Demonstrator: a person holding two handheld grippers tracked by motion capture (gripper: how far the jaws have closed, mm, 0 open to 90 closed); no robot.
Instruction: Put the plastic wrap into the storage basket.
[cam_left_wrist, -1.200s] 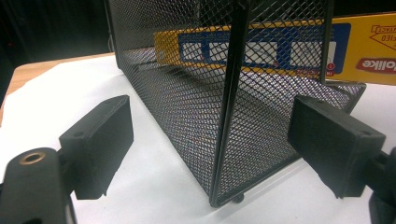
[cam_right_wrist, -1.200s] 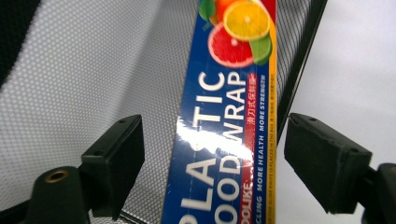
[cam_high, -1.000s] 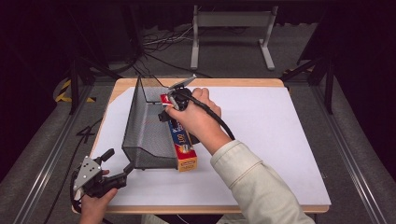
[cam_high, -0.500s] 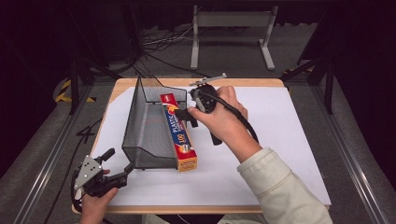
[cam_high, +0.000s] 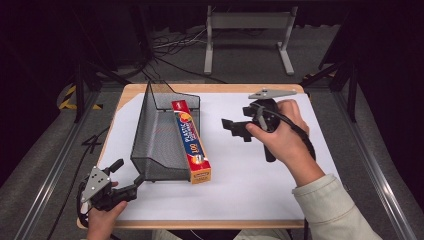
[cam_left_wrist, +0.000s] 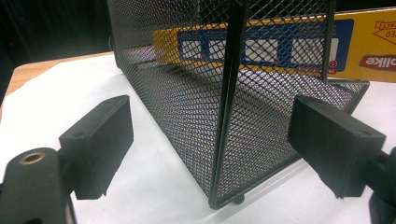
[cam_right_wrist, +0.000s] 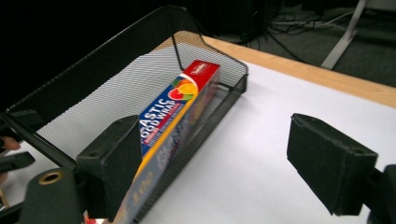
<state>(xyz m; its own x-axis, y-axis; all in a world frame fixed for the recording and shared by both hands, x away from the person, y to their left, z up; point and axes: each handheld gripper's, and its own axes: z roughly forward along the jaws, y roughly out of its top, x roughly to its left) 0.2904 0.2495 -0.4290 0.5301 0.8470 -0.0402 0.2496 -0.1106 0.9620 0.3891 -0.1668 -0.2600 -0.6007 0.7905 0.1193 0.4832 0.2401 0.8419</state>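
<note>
High view: white-topped wooden table (cam_high: 260, 200) on grey floor (cam_high: 45, 165), dark room, both hand-held grippers, left (cam_high: 127, 179) and right (cam_high: 234, 129), spread, empty.

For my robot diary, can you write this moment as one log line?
long plastic-wrap box: in black mesh tray | right gripper: open, beside | left gripper: open, tray corner

The mesh basket (cam_high: 150, 150) is black. The wrap box (cam_high: 191, 142) is yellow and blue with a red end and orange fruit print. The table (cam_high: 240, 89) is light wood under a white sheet (cam_high: 240, 190). Both grippers' pads (cam_left_wrist: 100, 140) are black.
</note>
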